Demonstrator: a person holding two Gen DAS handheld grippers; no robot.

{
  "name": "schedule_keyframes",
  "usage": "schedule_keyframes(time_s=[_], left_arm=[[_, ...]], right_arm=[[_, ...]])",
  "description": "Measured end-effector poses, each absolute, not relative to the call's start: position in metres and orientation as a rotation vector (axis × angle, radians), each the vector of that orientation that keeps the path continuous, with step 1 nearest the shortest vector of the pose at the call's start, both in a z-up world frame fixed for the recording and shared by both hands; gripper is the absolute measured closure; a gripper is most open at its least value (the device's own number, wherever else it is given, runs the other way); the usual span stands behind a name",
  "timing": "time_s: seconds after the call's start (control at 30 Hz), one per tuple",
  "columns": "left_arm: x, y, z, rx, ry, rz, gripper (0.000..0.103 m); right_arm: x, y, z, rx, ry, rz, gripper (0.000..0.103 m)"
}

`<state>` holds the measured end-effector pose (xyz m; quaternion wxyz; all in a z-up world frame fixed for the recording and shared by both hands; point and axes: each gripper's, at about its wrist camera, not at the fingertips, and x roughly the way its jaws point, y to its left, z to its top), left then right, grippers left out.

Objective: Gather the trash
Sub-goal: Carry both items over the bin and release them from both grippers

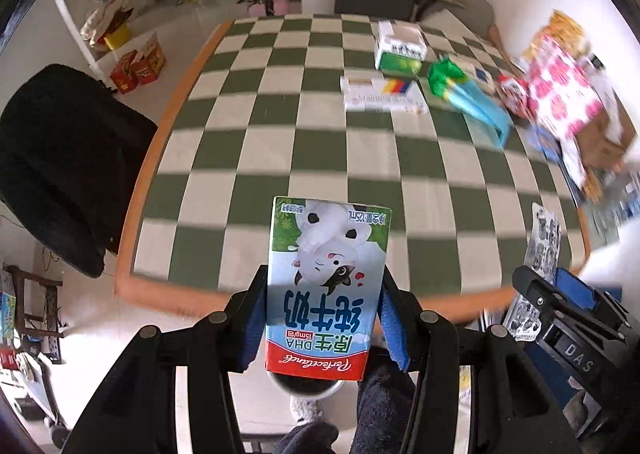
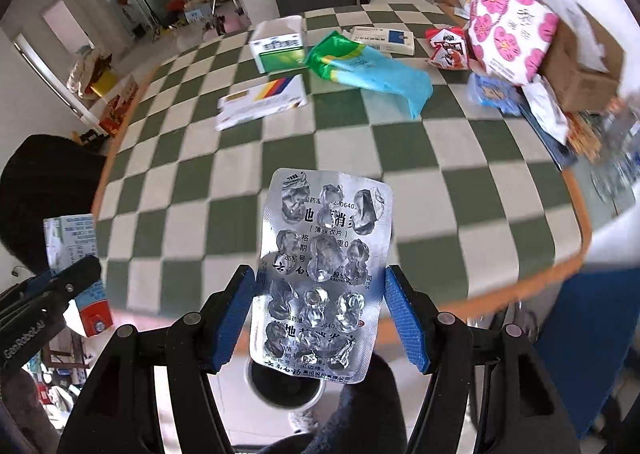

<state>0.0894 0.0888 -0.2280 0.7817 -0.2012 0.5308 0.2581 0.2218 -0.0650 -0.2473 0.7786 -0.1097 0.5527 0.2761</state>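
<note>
Left gripper (image 1: 322, 318): both blue pads clamped on the sides of one milk carton (image 1: 326, 286), held printed face toward the camera, print upside down, at lower centre of the left wrist view. Right gripper (image 2: 320, 314): one spent blister pack (image 2: 324, 274) stands between the blue pads; left pad looks to touch its edge, a sliver of gap shows at the right pad, so I cannot tell whether it is pinched or loose. Both items sit over the near orange edge of the table (image 2: 520, 290). Below them, on the floor at the bottom centre of each view, one round bin (image 2: 284, 382) with a pale rim, partly hidden by the held items. Each gripper shows in the other's view: the right one at lower right of the left view, the left one at lower left of the right view. On the checked green-and-white cloth (image 1: 280, 134), upper part of frame: two white cartons, namely one green-fronted box (image 2: 278, 44) and one flat box with coloured stripes (image 2: 262, 100); one further flat white box with a blue patch (image 2: 384, 39); one green-and-blue wrapper (image 2: 368, 68); one red-and-white packet (image 2: 448, 46). Upper right: one pink-flowered bag (image 2: 508, 34) against a brown cardboard box (image 2: 580, 70), more clutter beside, blurred. Near half of the cloth is open. One black chair (image 1: 60, 166) at left edge.
</note>
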Motion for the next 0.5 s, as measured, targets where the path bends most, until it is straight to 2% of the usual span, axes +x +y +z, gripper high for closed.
schedule_keyframes(time_s=[0.13, 0.27, 0.37, 0.5], left_arm=[[0.045, 0.076, -0.255, -0.463, 1.205, 0.525, 0.056], [0.012, 0.068, -0.303, -0.525, 1.285, 0.501, 0.056], [-0.006, 0.066, -0.355, -0.61, 1.342, 0.487, 0.056], [-0.026, 0.068, -0.464, -0.787, 1.429, 0.468, 0.056]], right_arm=[[0.163, -0.083, -0.256, -0.21, 1.229, 0.586, 0.035], [0.12, -0.104, -0.291, -0.213, 1.317, 0.609, 0.035], [0.094, -0.119, -0.342, -0.227, 1.415, 0.63, 0.035], [0.07, -0.134, -0.432, -0.217, 1.532, 0.641, 0.035]])
